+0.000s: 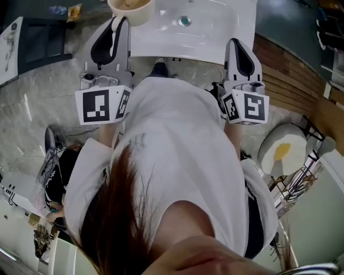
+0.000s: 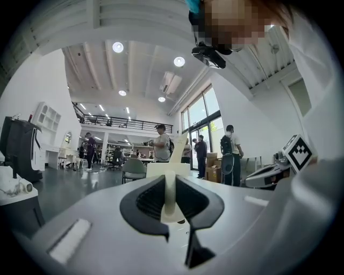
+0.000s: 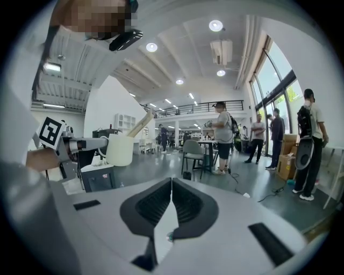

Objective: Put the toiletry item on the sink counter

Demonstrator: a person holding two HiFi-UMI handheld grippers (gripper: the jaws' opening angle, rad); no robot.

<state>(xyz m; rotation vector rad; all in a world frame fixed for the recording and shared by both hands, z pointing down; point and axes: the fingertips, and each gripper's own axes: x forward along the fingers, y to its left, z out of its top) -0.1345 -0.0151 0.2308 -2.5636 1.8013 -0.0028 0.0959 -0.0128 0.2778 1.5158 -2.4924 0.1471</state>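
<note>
In the head view a cream cup (image 1: 131, 8) hangs at the near left edge of the white sink counter (image 1: 215, 32), whose drain (image 1: 185, 21) shows near the middle. My left gripper (image 1: 119, 22) is shut on the cup's wall. In the left gripper view the cream wall (image 2: 169, 188) stands pinched between the dark pads, with a pale stick (image 2: 180, 147) leaning out above. The right gripper view shows the cup (image 3: 119, 149) with that stick, held by the left gripper (image 3: 80, 144). My right gripper (image 1: 238, 44) hovers at the counter's near right edge, shut and empty (image 3: 171, 188).
A round stool with a yellow-centred cushion (image 1: 285, 150) stands at the right by a wire rack (image 1: 301, 182). A dark frame (image 1: 43, 37) stands at the upper left. Shoes (image 1: 51, 142) lie on the marble floor. Several people (image 3: 223, 134) and a chair (image 3: 193, 153) fill the hall beyond.
</note>
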